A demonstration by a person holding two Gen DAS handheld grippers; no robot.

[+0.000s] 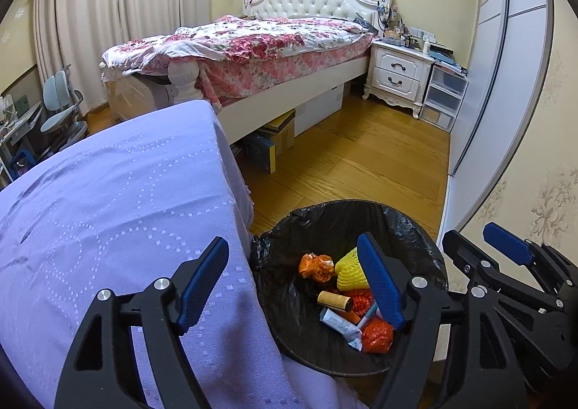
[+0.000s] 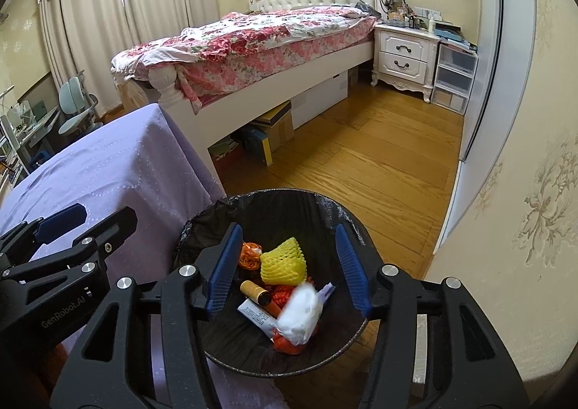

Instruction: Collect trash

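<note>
Bedroom: lilac tablecloth (image 1: 108, 199), wood floor (image 1: 361, 163).

One trash bin (image 2: 339, 214) with black liner, near right. Inside: one yellow foam net (image 2: 283, 262), one brown cylinder (image 2: 254, 290), one white tube (image 2: 257, 317), one white wad (image 2: 301, 313), blurred, and at least two orange wrappers (image 1: 317, 266). One bed (image 2: 274, 48), one nightstand (image 2: 406, 53), far.

A blurred white wad (image 2: 301, 313) in the bin (image 2: 325, 207) hides the trash beneath.
</note>
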